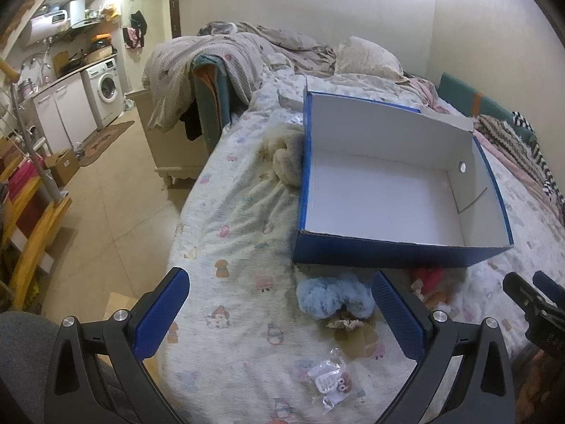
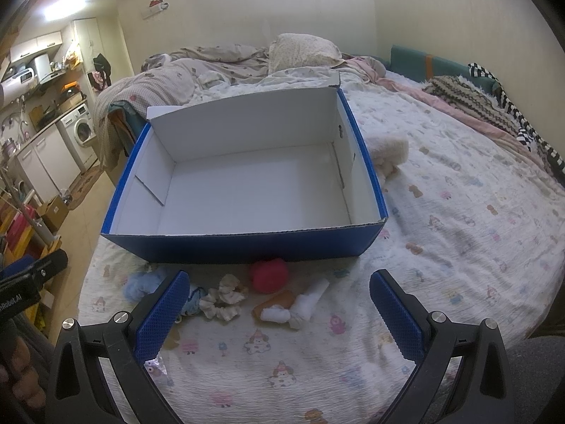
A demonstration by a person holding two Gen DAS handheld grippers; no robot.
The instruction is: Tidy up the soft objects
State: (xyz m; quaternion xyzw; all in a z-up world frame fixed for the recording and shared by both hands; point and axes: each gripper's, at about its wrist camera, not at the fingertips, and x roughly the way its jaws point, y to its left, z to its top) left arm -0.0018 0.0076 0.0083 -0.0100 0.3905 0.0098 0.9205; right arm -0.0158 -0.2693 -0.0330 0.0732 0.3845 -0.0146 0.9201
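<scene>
Wide-open left gripper and right gripper near light, squashy blue plush, graspable mid-body, before empty box.

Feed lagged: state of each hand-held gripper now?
Left hand-held gripper: open, holding nothing.
Right hand-held gripper: open, holding nothing.

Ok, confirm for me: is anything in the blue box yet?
No, the blue box shows only its bare white floor; the soft toys lie on the bed in front of it.
</scene>
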